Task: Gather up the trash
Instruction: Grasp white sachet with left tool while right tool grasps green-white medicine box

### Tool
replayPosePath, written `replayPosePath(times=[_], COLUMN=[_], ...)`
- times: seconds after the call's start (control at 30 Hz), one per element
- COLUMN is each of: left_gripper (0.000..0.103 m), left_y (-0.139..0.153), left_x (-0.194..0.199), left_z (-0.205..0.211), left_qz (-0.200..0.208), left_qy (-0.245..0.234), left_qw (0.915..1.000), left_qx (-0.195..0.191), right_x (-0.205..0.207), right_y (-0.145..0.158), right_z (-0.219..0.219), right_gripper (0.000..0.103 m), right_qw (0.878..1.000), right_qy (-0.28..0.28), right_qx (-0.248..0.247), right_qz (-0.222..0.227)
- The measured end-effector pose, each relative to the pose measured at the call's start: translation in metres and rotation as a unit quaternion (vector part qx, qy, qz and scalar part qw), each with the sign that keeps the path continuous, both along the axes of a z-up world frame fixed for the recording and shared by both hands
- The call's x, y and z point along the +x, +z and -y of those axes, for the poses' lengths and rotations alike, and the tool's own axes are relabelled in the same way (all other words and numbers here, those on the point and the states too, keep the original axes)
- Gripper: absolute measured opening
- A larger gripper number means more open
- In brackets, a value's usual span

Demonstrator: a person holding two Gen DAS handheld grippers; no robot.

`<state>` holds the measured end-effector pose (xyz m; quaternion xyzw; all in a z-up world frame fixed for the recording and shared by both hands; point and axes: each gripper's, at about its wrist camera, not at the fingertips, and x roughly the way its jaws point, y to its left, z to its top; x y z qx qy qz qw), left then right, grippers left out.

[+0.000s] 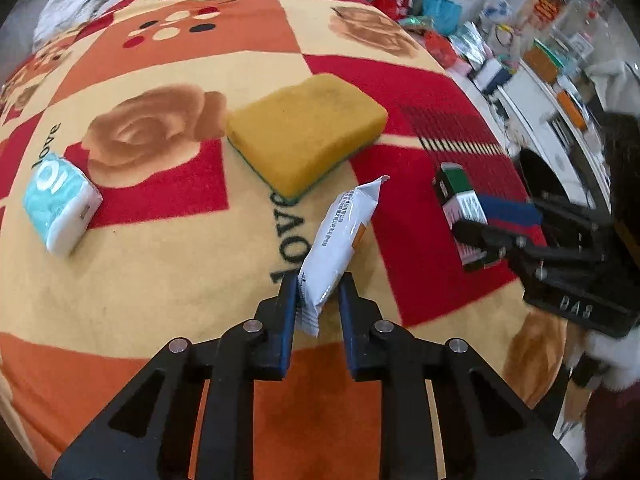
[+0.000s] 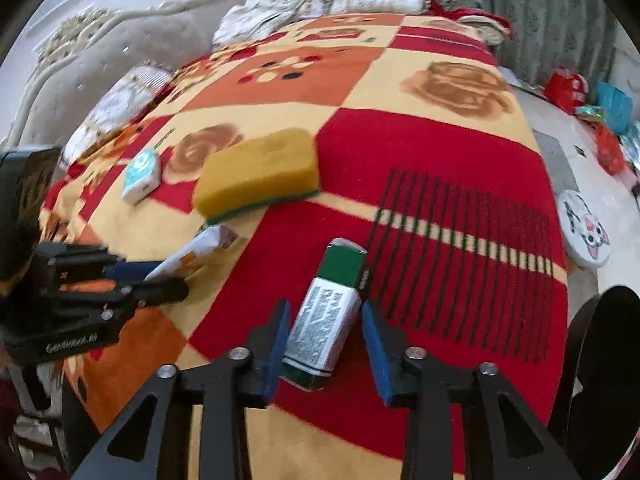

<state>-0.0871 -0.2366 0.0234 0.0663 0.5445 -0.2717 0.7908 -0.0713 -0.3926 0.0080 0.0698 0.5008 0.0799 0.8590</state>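
Presently, two pieces of trash are framed on the red, orange and cream patchwork blanket (image 1: pixel 160 240). A white crinkled plastic snack wrapper (image 1: pixel 340 236) is seen between the blue-padded fingers of the left gripper (image 1: pixel 318 296); its near end appears touched by the left pad while a gap shows at the right pad, so the jaws are judged spread rather than pinching. Its long axis runs away from the gripper toward the yellow sponge with a green scouring base (image 1: pixel 304 136), just beyond its far tip. A green and white printed cardboard box (image 2: pixel 326 316) is seen between the parted fingers of the right gripper (image 2: pixel 326 332), untouched, lying lengthwise along them, to the right of the sponge. A teal and white tissue pack (image 1: pixel 60 204), left of the sponge, is nearer the left gripper. "love" is read on the blanket; the packaging print is illegible.
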Motion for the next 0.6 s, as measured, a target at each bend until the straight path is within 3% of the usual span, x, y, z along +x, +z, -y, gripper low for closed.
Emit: replayPosePath(times=[0.23, 0.33, 0.4, 0.47, 0.6], left_gripper=[0.03, 0.03, 0.027, 0.016, 0.015], left_y=[0.002, 0.0, -0.001, 0.0, 0.01], left_x=[0.006, 0.007, 0.005, 0.003, 0.0], left_z=[0.018, 0.027, 0.031, 0.032, 0.034], left_qz=[0.005, 0.007, 0.012, 0.008, 0.015], left_qy=[0.012, 0.009, 0.011, 0.017, 0.022], left_qw=[0.9998, 0.9999, 0.9999, 0.9998, 0.9994], left_qx=[-0.014, -0.011, -0.004, -0.009, -0.024], right_x=[-0.004, -0.005, -0.008, -0.012, -0.021], right_y=[-0.001, -0.003, 0.0, 0.002, 0.011], right_z=[0.003, 0.004, 0.004, 0.005, 0.012], right_gripper=[0.04, 0.032, 0.03, 0.028, 0.027], right_qw=[0.999, 0.999, 0.999, 0.999, 0.999], right_qy=[-0.014, -0.012, -0.007, -0.004, -0.003], right_qx=[0.022, 0.03, 0.027, 0.021, 0.024], right_qz=[0.023, 0.023, 0.023, 0.024, 0.035])
